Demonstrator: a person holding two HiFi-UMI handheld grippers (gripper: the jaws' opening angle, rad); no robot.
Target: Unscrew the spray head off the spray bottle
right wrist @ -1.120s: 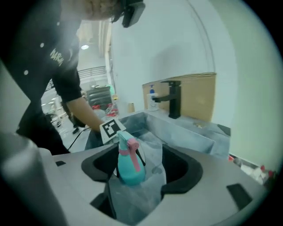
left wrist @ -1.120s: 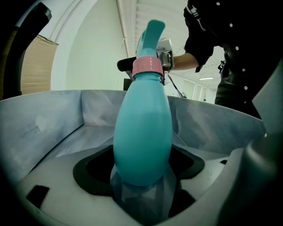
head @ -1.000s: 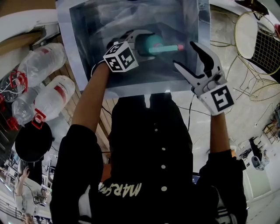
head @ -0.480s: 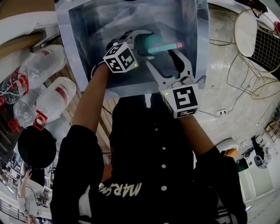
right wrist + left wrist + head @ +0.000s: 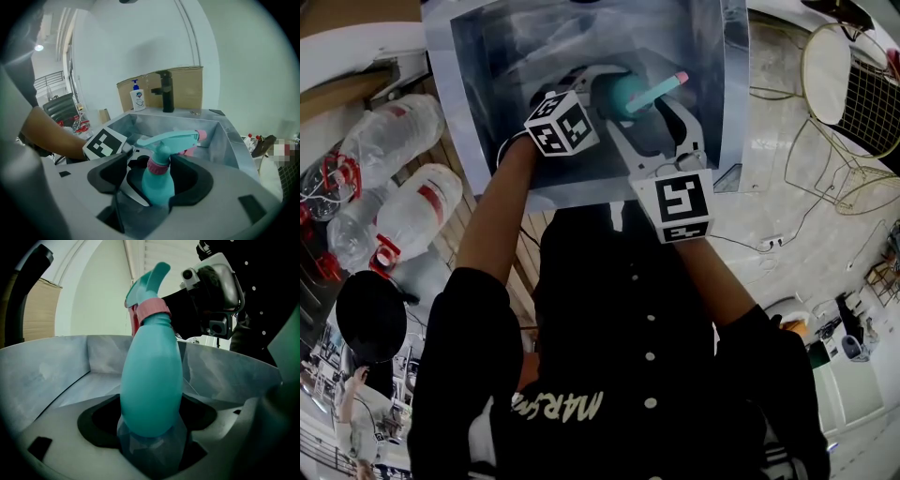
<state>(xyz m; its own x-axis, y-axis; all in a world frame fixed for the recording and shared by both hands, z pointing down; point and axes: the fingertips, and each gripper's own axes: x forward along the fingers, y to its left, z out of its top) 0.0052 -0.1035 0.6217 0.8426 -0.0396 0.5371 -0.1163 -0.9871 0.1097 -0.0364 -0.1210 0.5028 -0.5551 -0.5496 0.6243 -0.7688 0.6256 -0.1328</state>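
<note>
A teal spray bottle point(image 5: 622, 94) is held upright over the steel sink point(image 5: 455, 103), and my left gripper point(image 5: 602, 92) is shut on its body point(image 5: 152, 380). Its teal spray head point(image 5: 166, 139) has a pink nozzle point(image 5: 680, 78) and sits on a pink collar point(image 5: 158, 166). My right gripper point(image 5: 649, 120) reaches in from below with one jaw on each side of the neck, just under the collar. In the right gripper view point(image 5: 154, 183) a gap shows between the left pad point(image 5: 112, 172) and the bottle. The right pad point(image 5: 193, 177) lies close against it.
A black faucet point(image 5: 166, 96) and a soap pump bottle point(image 5: 136, 99) stand behind the sink, in front of cardboard point(image 5: 187, 86). Large clear plastic bottles point(image 5: 394, 131) lie to the left. A wire chair point(image 5: 853, 94) stands at the right.
My right gripper has come in from the right and down until its jaws stand around the bottle's neck. The nozzle now points more up and right. The left gripper has stayed put.
</note>
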